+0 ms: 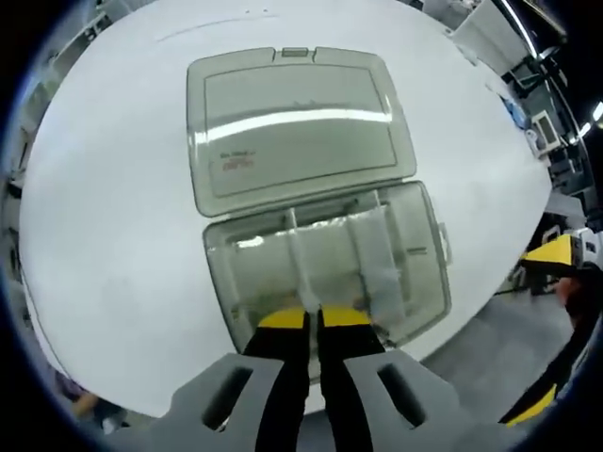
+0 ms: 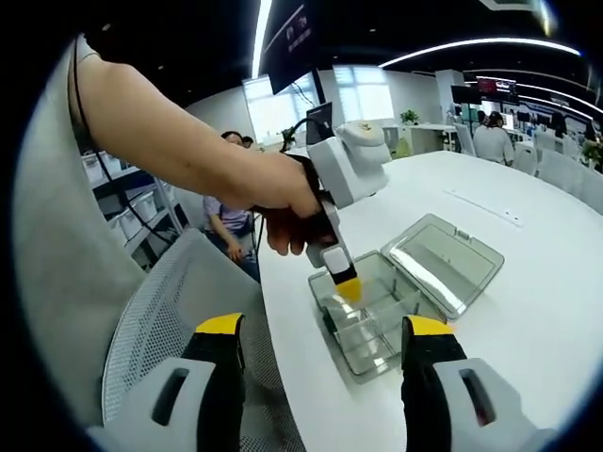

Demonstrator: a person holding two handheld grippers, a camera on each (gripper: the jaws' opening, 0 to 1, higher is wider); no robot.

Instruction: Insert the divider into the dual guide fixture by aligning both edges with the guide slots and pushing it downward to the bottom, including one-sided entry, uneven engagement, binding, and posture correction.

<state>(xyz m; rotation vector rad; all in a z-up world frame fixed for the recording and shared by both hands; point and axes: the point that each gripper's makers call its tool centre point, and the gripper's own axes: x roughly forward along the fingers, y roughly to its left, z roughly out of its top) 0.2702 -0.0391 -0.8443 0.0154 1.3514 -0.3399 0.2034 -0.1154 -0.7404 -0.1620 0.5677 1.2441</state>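
**Divider going into the clear box at the worktop's near edge**

Divider (image 1: 303, 268) is standing upright in the clear box (image 1: 415, 254), between the box's walls, and the left gripper (image 1: 313, 318) is pinching its near edge with yellow-tipped jaws drawn tight together. The box's lid (image 1: 292, 122) is lying open flat behind it on the white worktop (image 1: 113, 235). Over in the right gripper view, a hand (image 2: 283, 212) is holding that gripper down over the box, while the right gripper (image 2: 325, 344) is hanging back off the worktop's edge, jaws spread wide, gripping nothing.
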